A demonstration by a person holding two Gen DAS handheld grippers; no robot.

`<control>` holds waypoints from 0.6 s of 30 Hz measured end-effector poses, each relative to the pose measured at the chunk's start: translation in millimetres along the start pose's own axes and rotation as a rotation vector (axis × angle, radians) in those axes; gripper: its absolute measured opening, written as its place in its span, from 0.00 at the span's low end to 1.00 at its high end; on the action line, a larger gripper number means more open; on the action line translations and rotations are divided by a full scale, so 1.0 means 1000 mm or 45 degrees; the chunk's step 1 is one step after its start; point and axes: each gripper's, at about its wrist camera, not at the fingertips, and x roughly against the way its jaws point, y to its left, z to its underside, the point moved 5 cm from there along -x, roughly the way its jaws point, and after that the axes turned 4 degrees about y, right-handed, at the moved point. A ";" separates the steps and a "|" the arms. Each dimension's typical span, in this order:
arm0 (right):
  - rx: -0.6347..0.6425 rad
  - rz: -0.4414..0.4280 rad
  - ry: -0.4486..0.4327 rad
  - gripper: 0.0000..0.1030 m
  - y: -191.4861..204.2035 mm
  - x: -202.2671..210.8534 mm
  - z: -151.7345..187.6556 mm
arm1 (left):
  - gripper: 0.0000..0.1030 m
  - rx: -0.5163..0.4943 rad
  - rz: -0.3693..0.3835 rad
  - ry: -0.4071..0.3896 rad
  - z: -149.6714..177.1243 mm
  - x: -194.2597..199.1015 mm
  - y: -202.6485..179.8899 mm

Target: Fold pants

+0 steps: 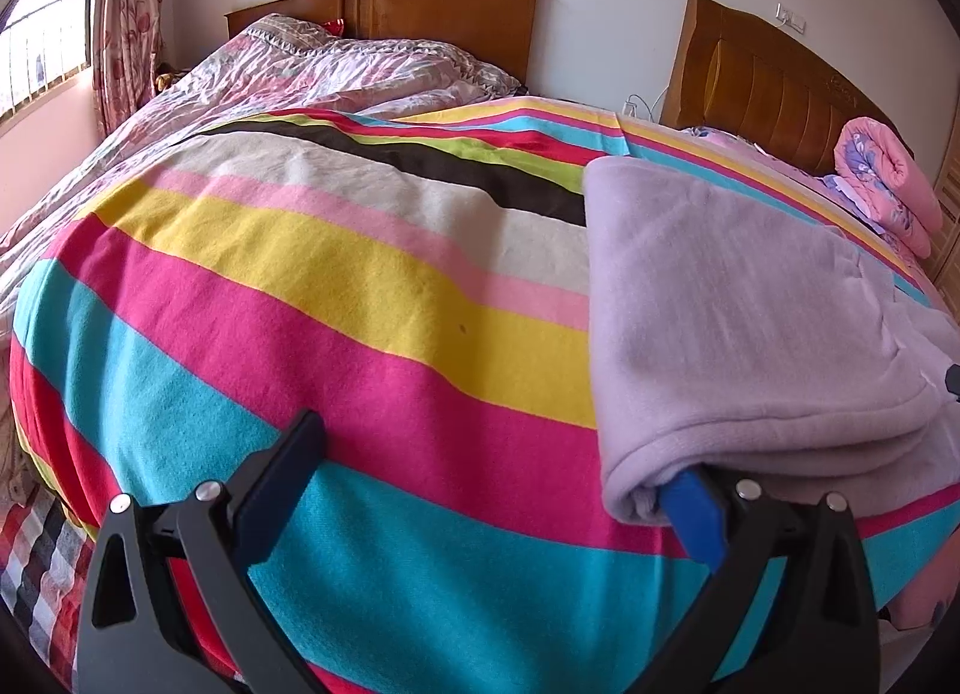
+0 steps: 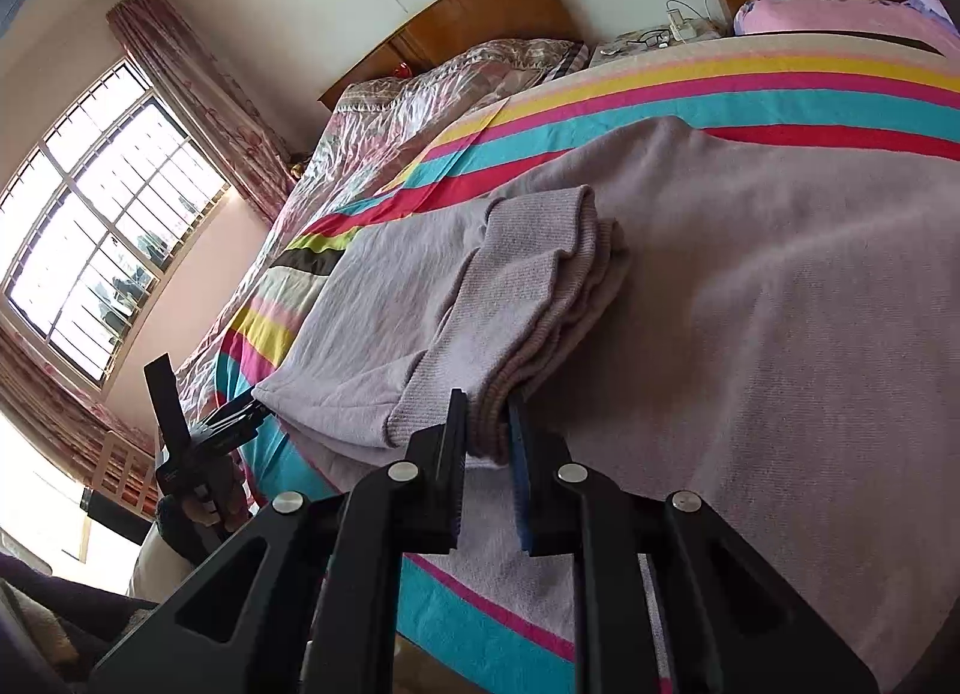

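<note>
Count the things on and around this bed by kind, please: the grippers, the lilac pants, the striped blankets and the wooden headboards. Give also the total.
Grippers: 2, the left gripper and the right gripper
Lilac pants: 1
Striped blanket: 1
Wooden headboards: 2
Total: 6

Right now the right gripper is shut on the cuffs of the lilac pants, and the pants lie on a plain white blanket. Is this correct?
Not quite. The right gripper is shut on the cuffs of the pants, but the blanket is striped in many colours, not plain white. The left wrist view shows it best.
</note>
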 end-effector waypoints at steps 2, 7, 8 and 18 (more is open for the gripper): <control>-0.039 0.031 0.046 0.15 -0.012 -0.010 0.008 | 0.99 -0.035 -0.016 -0.001 0.000 0.000 -0.002; -0.015 0.042 0.091 0.16 -0.014 -0.012 0.015 | 0.99 -0.192 -0.072 0.031 0.002 0.013 -0.011; 0.024 0.069 0.109 0.16 -0.012 -0.010 0.015 | 0.99 -0.279 -0.089 0.054 0.005 0.019 -0.016; 0.660 0.351 0.032 0.66 0.048 -0.018 -0.049 | 0.99 -0.245 0.206 -0.149 -0.117 0.064 -0.086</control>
